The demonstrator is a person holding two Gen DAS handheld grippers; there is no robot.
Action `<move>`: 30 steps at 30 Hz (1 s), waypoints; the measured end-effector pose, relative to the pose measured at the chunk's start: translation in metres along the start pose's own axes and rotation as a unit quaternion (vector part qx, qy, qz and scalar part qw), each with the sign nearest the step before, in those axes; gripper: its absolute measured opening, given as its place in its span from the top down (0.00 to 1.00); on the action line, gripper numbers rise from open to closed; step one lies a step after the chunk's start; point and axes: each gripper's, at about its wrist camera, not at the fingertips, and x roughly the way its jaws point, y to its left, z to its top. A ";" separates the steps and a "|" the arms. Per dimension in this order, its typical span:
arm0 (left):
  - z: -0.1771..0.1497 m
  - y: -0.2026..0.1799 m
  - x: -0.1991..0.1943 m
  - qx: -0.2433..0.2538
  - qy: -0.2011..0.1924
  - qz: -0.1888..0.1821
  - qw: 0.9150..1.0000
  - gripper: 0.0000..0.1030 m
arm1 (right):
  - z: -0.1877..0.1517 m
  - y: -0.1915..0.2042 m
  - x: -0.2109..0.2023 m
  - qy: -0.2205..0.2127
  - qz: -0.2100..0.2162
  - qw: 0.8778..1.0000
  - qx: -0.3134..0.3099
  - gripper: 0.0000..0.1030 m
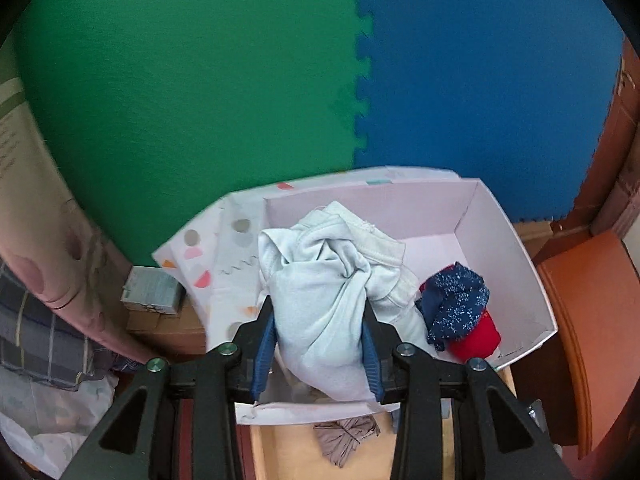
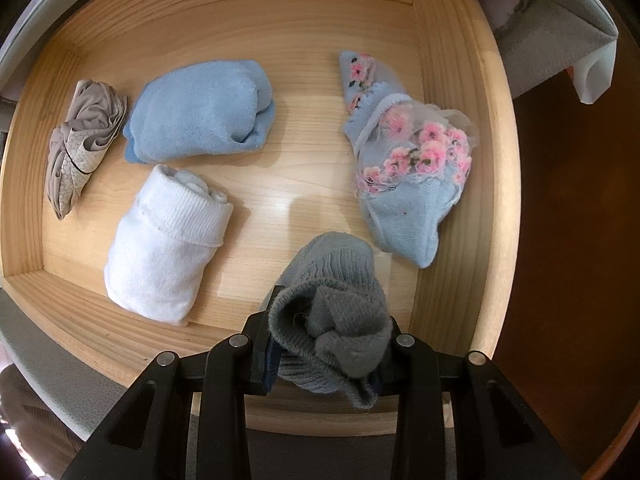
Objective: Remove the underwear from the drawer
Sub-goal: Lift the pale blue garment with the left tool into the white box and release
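Left gripper [image 1: 320, 332]: jaws clamped on pale blue underwear [image 1: 320, 280], held above the white box [image 1: 500, 216]; navy and red garments [image 1: 460, 312] at the box's right side. Right gripper [image 2: 324, 344]: jaws clamped on a grey sock [image 2: 332, 312] at the drawer's [image 2: 452, 80] near edge. Drawer floor: beige roll [image 2: 80, 136], blue roll [image 2: 200, 112], white roll [image 2: 164, 240], floral socks [image 2: 408, 160].

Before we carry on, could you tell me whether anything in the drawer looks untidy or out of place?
Mostly tidy rolled bundles, but the floral blue sock pair by the drawer's right wall lies loose, its sheer flowered cuff splayed open.
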 end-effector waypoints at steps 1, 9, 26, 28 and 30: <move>-0.002 -0.006 0.010 0.008 0.006 0.007 1.000 0.63 | 0.000 0.000 0.000 0.000 0.000 1.000 -0.001 0.69; -0.014 -0.016 0.053 0.008 0.053 0.027 0.998 0.58 | 0.001 -0.001 0.000 0.001 0.002 1.000 0.000 0.69; -0.017 0.001 0.010 -0.004 0.032 0.009 0.999 0.47 | 0.001 -0.001 0.000 0.003 -0.006 1.000 -0.004 0.69; -0.022 0.004 0.002 -0.002 0.032 0.007 0.999 0.47 | 0.001 0.000 0.001 0.003 -0.008 1.000 -0.006 0.69; -0.031 0.007 -0.005 0.005 0.035 0.006 0.999 0.47 | 0.001 0.000 0.000 0.003 -0.009 1.000 -0.005 0.69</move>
